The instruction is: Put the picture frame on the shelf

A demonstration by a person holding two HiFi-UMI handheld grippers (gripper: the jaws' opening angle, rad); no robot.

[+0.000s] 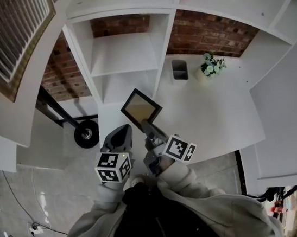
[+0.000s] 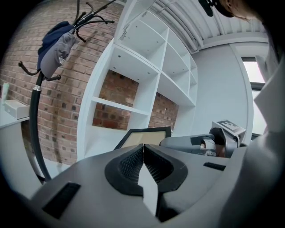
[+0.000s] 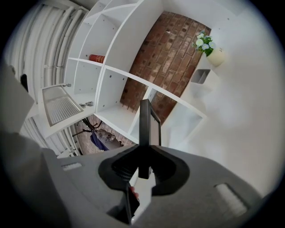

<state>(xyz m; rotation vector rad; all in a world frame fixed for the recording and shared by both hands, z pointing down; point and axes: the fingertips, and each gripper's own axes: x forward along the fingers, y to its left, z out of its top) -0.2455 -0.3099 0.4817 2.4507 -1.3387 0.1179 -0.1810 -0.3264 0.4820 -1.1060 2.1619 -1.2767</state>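
**Right gripper** (image 1: pixel 148 125): jaws clenched on the lower edge of the picture frame (image 1: pixel 141 106). In the right gripper view the frame (image 3: pixel 144 127) stands edge-on between the ribbed pads.

**Left gripper** (image 1: pixel 123 132): jaws pressed together with nothing between them, just beside the right gripper, at the centre of the head view.

**Picture frame:** thin dark border around a flat tan panel. It shows as a diamond at the centre of the head view, held over the white tabletop (image 1: pixel 215 122) before the shelf unit (image 1: pixel 123 53).

**Shelf unit:** white open compartments, smooth boards, backed by a red brick wall (image 1: pixel 208 33).

**Surroundings:**
- flower pot (image 1: pixel 211 66) with pale blooms, upper right
- grey container (image 1: pixel 179 70) beside it
- black coat stand (image 2: pixel 36 98), left
- red object (image 3: pixel 95 58) on an upper shelf
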